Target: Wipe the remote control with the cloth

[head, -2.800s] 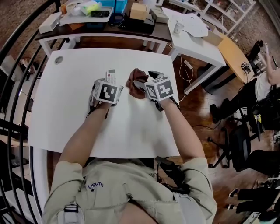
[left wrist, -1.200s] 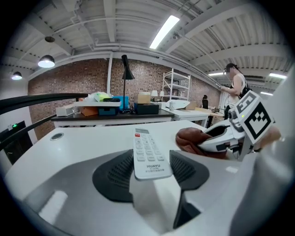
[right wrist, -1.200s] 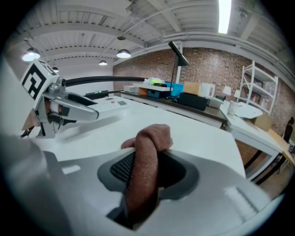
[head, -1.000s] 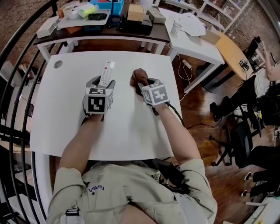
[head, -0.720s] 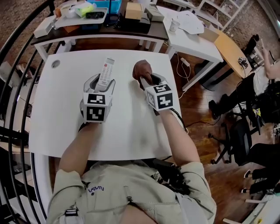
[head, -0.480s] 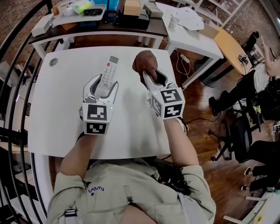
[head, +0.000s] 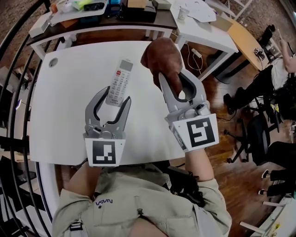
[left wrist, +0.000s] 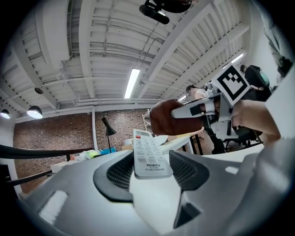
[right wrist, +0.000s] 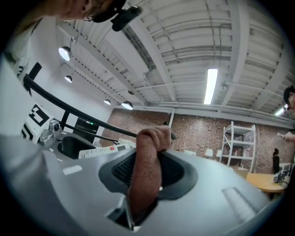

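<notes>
White table (head: 64, 102), brick wall (left wrist: 55, 133); left hand-held gripper (head: 114, 98) clamps remote (head: 119, 82), right hand-held gripper (head: 174, 81) clamps brown cloth (head: 162, 53).

Brick-walled workroom around a white table

The white table (head: 55, 115) has a round grommet (head: 52, 62) near its far left corner. Beyond it stand a cluttered dark table (head: 159, 19) and a second white table (head: 208, 34) bearing a paper cup (head: 182, 13). A black railing (head: 14, 69) curves along the left. A strip light (left wrist: 132, 83) hangs overhead, and a white shelf unit (right wrist: 240, 146) stands against the brick.
</notes>
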{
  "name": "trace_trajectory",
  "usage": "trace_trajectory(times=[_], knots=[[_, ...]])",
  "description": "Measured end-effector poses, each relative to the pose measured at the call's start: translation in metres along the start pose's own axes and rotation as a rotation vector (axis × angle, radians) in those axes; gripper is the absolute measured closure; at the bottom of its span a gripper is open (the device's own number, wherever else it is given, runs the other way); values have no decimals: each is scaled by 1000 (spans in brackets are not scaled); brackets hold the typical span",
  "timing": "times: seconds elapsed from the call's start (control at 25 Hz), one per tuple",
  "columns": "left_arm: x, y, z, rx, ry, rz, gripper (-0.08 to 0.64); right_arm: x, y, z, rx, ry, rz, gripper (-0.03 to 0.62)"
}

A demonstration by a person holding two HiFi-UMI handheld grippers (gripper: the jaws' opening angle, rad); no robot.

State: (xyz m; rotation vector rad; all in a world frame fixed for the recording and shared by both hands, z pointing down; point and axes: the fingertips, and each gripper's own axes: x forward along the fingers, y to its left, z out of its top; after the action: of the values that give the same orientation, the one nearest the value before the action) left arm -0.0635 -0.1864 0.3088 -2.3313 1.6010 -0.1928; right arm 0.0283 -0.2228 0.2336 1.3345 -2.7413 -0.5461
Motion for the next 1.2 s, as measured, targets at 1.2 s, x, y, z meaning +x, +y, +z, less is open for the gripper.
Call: trace_trajectory(times=[1.2], knots=[[-62, -22, 33, 272, -104, 82, 308, -77, 164, 14, -306, 84, 507, 483]])
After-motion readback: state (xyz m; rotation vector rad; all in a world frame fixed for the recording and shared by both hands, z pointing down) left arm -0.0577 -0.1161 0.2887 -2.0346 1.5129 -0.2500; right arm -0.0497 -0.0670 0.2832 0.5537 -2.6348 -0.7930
